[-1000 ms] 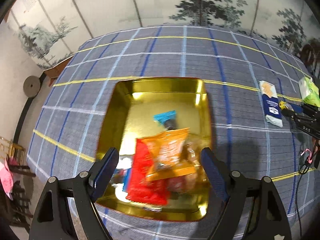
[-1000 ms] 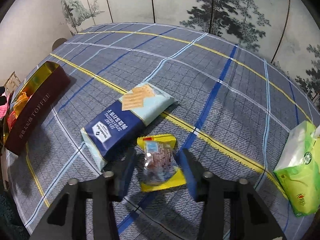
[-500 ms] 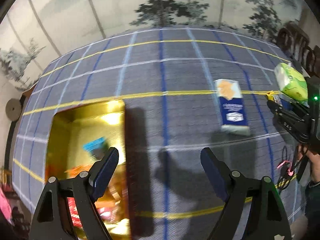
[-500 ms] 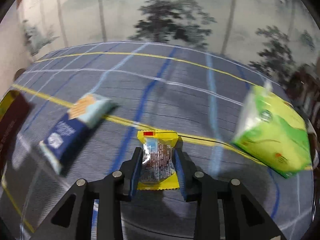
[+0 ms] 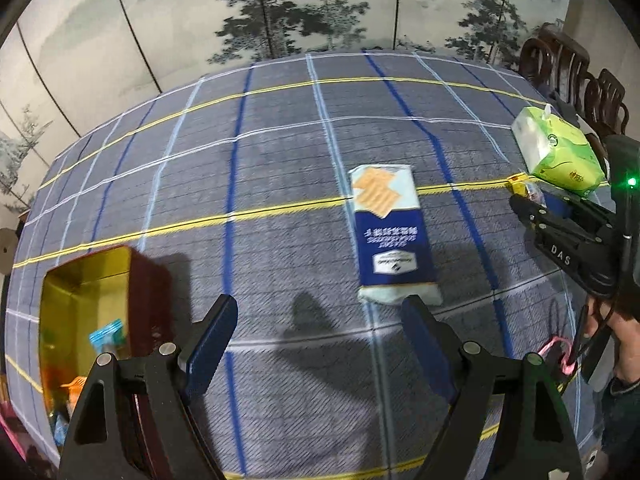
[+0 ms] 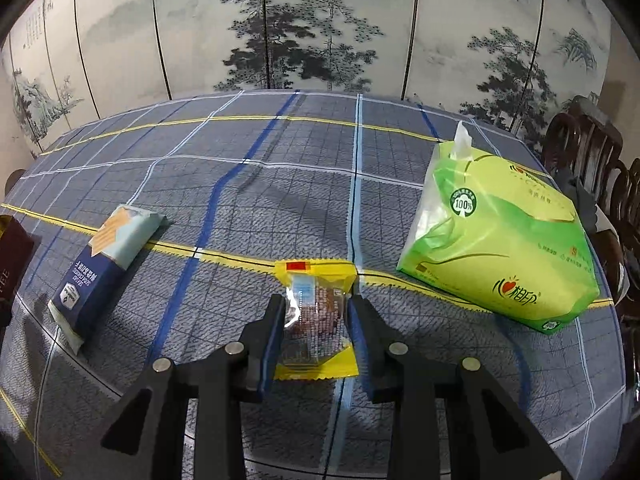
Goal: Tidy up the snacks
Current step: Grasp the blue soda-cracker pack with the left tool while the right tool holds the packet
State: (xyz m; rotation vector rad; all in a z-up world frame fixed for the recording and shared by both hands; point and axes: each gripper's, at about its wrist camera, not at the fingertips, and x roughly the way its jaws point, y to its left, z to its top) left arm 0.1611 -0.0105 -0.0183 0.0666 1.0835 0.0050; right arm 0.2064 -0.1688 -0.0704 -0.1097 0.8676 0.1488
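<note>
My right gripper (image 6: 316,320) is shut on a yellow-edged clear snack packet (image 6: 316,316) that lies on the blue checked tablecloth. My left gripper (image 5: 320,340) is open and empty above the cloth. A blue and pale cracker pack (image 5: 390,236) lies just beyond its right finger; it also shows in the right wrist view (image 6: 102,268), left of the right gripper. The gold-lined tin (image 5: 88,280) with several snacks inside sits at the left of the left wrist view. The right gripper (image 5: 532,204) with the packet appears at the right there.
A green tissue pack (image 6: 500,240) stands right of the held packet, also seen in the left wrist view (image 5: 556,152). Dark wooden chairs (image 6: 592,152) stand at the table's right edge. A painted folding screen (image 6: 320,24) rises behind the table.
My left gripper has swung right from above the tin toward the cracker pack. My right gripper has closed on the yellow packet and turned to the right.
</note>
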